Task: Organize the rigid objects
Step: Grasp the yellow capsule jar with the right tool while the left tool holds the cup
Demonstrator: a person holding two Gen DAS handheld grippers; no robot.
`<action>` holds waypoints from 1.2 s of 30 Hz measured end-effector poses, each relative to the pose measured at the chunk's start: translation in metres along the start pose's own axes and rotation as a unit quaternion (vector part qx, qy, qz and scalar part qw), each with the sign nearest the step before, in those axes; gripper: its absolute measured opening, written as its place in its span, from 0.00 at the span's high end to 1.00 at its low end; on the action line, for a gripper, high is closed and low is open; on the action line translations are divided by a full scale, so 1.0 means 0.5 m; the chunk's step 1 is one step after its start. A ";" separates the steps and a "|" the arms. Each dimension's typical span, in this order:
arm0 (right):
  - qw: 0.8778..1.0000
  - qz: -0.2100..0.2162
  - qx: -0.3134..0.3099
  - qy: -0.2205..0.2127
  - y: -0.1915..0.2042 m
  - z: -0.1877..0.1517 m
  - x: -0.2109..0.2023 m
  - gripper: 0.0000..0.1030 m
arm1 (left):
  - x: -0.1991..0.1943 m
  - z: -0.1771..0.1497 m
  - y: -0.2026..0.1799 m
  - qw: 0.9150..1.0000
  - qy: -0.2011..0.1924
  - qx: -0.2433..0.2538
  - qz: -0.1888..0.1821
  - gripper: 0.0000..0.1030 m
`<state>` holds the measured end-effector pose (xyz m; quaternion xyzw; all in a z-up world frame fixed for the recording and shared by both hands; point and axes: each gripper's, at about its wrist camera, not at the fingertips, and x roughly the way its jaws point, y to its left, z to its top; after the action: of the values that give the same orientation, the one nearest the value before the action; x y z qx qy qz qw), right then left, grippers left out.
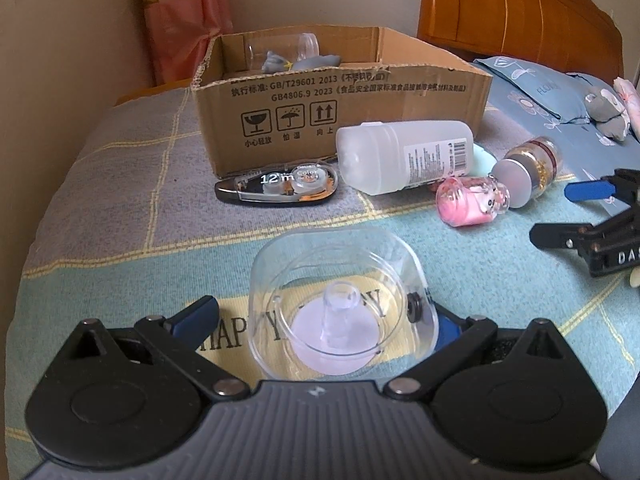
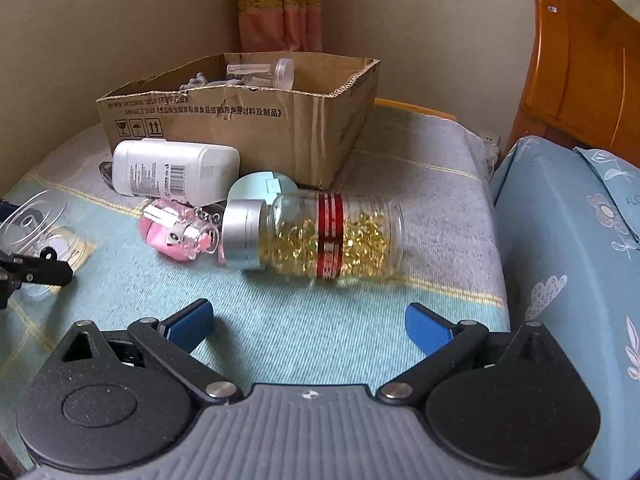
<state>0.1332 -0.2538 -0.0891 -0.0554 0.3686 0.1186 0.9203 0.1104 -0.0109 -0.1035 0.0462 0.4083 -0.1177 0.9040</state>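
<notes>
The clear cap (image 1: 340,304) is lying on the blanket (image 1: 120,200) between my left tongs' (image 1: 320,320) fingers, which are standing apart — whether the right pad is touching it, I cannot tell. My right tongs (image 2: 308,320) are hovering wide open just before the pill jar (image 2: 316,236), which is lying on its side beside the pink bottle (image 2: 176,236) and white bottle (image 2: 172,172), near the box (image 2: 248,128).

A checked blanket (image 2: 280,320) carries a cardboard box (image 2: 256,128), bottles and a correction-tape dispenser (image 1: 276,186).
</notes>
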 end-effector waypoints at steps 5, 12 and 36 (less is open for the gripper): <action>1.000 0.010 0.006 -0.013 -0.005 0.021 -0.002 0.00 | 0.001 0.003 0.000 1.000 0.003 -0.001 0.001 0.00; 1.000 -0.009 0.003 -0.021 -0.002 0.056 0.010 0.00 | 0.002 0.003 -0.001 1.000 0.003 -0.006 0.005 0.00; 0.999 -0.044 -0.017 0.003 0.026 0.091 0.032 0.02 | -0.019 0.010 -0.002 1.000 0.005 -0.016 -0.015 0.27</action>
<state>0.1713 -0.2298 -0.0674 -0.0874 0.3664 0.0836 0.9225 0.1078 -0.0112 -0.0930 0.0261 0.4156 -0.1242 0.9006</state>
